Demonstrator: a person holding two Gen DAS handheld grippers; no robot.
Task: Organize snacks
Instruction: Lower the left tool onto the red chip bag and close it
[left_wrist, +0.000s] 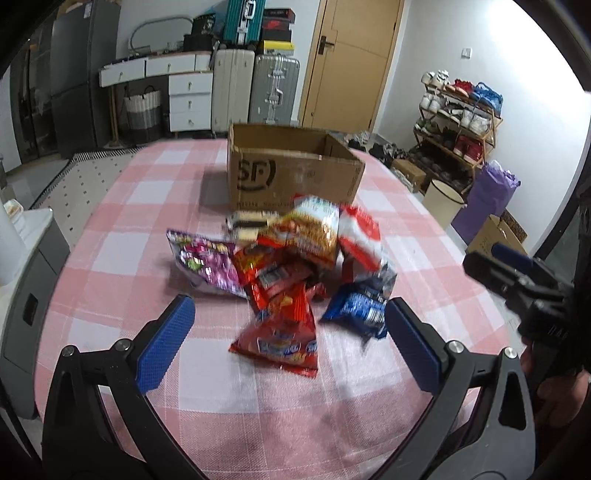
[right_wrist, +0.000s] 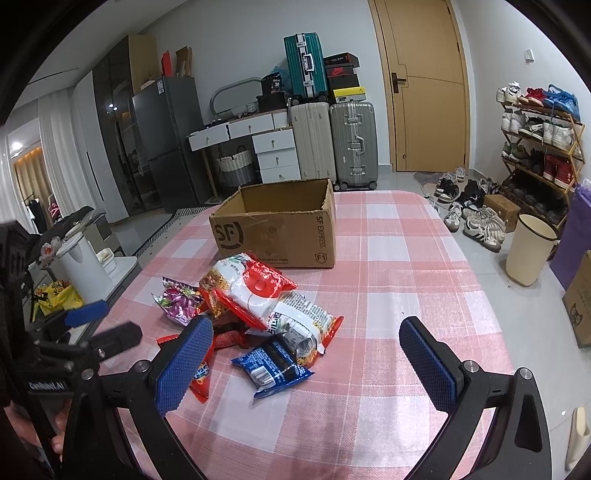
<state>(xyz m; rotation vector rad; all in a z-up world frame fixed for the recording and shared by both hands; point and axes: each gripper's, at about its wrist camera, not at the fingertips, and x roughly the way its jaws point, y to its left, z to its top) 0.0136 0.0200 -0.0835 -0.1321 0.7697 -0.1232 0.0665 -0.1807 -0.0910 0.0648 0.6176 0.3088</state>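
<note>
A loose pile of snack packets lies mid-table on the pink checked cloth (left_wrist: 122, 229). In it are a purple packet (left_wrist: 207, 266), a red packet (left_wrist: 280, 332), a blue packet (left_wrist: 358, 306), an orange noodle packet (left_wrist: 314, 229) and a white-and-red packet (left_wrist: 360, 232). Behind the pile stands an open cardboard box (left_wrist: 291, 166), seen empty in the right wrist view (right_wrist: 280, 229). My left gripper (left_wrist: 289, 301) hovers open over the near edge of the pile. My right gripper (right_wrist: 306, 322) is open too, with the blue packet (right_wrist: 273, 365) just below its fingers. Neither holds anything.
The table edge curves away on both sides. A white kettle (right_wrist: 83, 262) sits on a low cabinet at the left. A cream bin (right_wrist: 528, 254), a shoe rack (right_wrist: 539, 147) and shoes on the floor are at the right. Suitcases (right_wrist: 351, 144) and a door stand behind.
</note>
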